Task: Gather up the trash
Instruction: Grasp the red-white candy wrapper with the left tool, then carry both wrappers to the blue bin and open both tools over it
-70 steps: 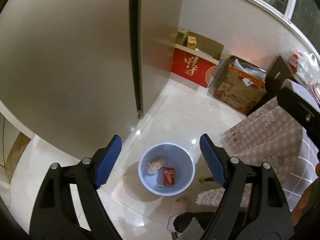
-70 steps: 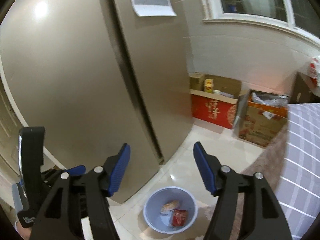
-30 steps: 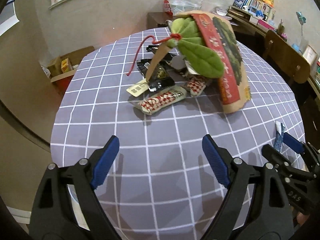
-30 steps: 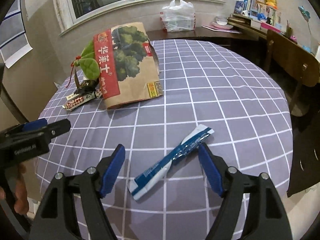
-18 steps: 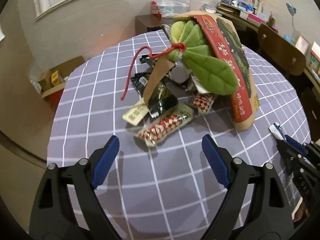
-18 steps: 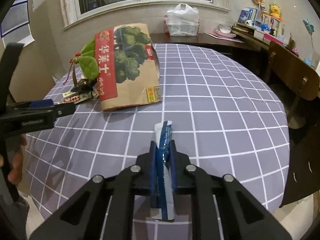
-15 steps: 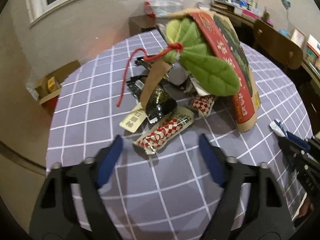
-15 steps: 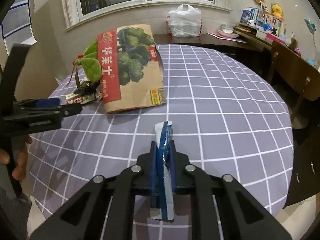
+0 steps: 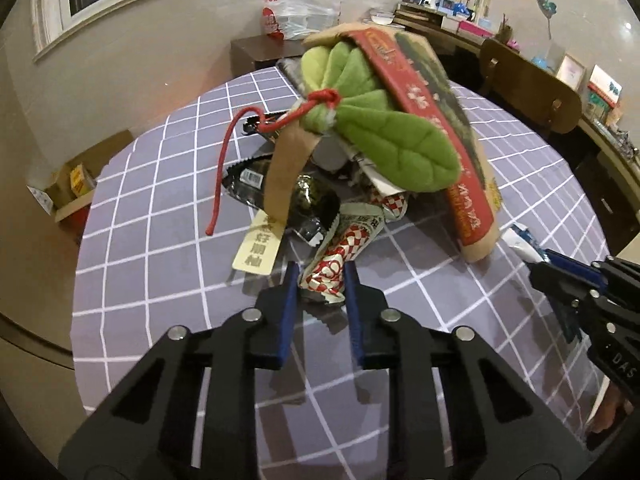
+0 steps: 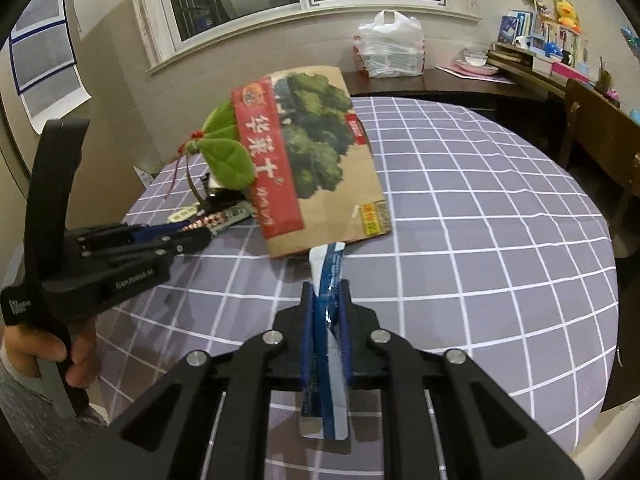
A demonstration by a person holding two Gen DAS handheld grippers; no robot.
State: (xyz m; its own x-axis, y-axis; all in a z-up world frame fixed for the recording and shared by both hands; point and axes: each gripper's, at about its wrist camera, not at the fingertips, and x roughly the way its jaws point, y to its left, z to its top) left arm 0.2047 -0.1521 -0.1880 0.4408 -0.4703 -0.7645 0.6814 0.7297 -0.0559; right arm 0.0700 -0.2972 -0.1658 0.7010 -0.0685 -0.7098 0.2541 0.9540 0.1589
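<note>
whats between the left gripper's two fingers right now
The near end of the red-and-white checked wrapper sits between the closing fingers of the left gripper, seen in the left wrist view.

On the table (image 10: 480,200) a paper bag (image 10: 320,160) lies over a heap of wrappers (image 9: 304,200); a chair (image 9: 528,92) stands behind.

counter (image 10: 480,208): matt checked cloth | paper bag (image 10: 320,160): matt brown kraft paper | leaf toy (image 9: 384,140): fuzzy green plush | checkered wrapper (image 9: 340,256): glossy crinkled foil | blue wrapper (image 10: 330,268): shiny plastic film
</note>
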